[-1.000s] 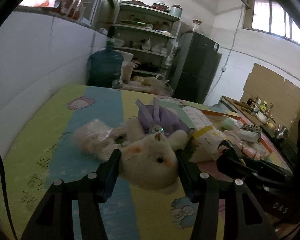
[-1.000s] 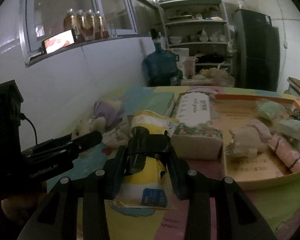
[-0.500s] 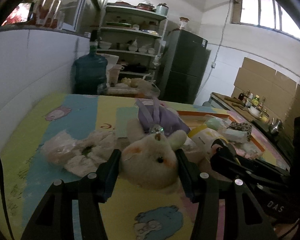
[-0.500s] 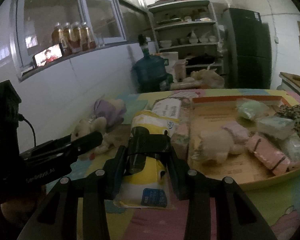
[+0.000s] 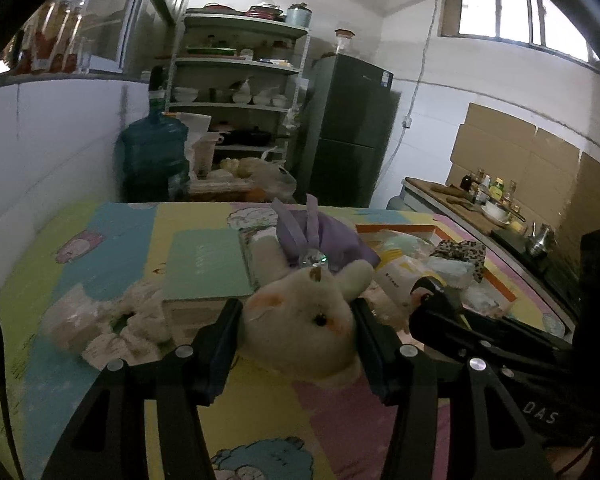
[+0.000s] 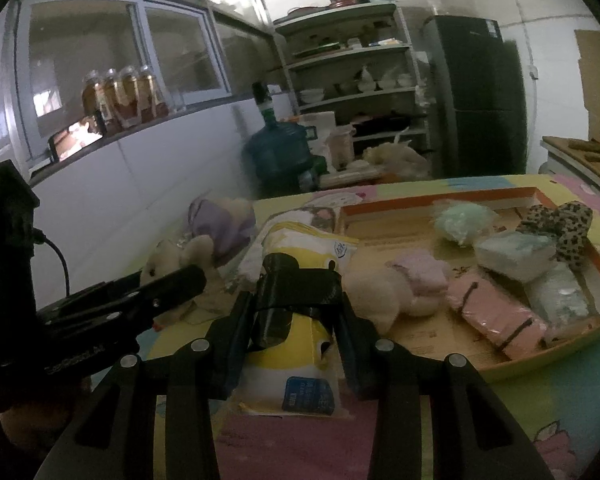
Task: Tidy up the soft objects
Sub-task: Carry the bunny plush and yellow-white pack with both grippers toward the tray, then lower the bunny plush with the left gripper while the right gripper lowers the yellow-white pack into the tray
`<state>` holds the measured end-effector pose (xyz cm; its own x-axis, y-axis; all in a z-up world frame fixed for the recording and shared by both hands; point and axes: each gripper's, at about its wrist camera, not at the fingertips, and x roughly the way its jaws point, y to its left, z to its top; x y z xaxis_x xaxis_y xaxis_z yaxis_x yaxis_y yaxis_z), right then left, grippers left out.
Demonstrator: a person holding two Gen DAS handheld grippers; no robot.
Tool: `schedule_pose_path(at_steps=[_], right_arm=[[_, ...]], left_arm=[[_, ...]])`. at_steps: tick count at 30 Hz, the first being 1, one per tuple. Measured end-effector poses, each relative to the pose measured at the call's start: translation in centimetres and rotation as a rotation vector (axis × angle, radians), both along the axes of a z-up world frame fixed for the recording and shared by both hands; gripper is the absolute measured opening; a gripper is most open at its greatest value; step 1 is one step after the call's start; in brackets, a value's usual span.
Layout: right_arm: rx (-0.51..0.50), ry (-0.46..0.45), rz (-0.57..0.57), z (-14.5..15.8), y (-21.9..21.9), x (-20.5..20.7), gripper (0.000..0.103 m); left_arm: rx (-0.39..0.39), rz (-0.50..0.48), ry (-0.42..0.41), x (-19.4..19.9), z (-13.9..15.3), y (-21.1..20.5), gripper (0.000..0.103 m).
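My left gripper (image 5: 296,307) is shut on the head of a cream plush rabbit (image 5: 300,330) in a purple dress, held just above the colourful table mat. In the right wrist view the same rabbit (image 6: 168,254) shows at the left, behind the left gripper's finger (image 6: 172,282). My right gripper (image 6: 295,300) is shut on a yellow and white tissue pack (image 6: 300,346), which hangs upright between the fingers beside the orange-rimmed tray (image 6: 440,195). The left wrist view has that pack (image 5: 398,276) at the right.
The tray holds a green fluffy ball (image 6: 460,220), leopard-print cloth (image 6: 564,228), a pink and cream plush (image 6: 404,286), a pink pack (image 6: 496,314) and white packs (image 6: 512,252). A green flat pack (image 5: 204,264) and wrapped soft items (image 5: 72,320) lie left. A water jug (image 5: 156,160) and fridge (image 5: 348,136) stand behind.
Both grippers have moved sideways across the table with their loads, towards the tray. The tray now lies closer and more central in the right wrist view. Neither grip has changed.
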<state>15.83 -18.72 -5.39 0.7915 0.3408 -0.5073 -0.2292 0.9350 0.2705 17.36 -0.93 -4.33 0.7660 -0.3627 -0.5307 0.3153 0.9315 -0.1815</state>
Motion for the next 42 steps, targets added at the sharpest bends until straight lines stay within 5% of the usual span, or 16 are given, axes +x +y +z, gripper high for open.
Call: schedule_pose_path(at_steps=[42], right_arm=[[0.046, 0.012, -0.171, -0.7, -11.0, 2.7, 0.041]], left_arm=[[0.026, -0.144, 0.056, 6.3, -0.1, -11.1, 0.055]])
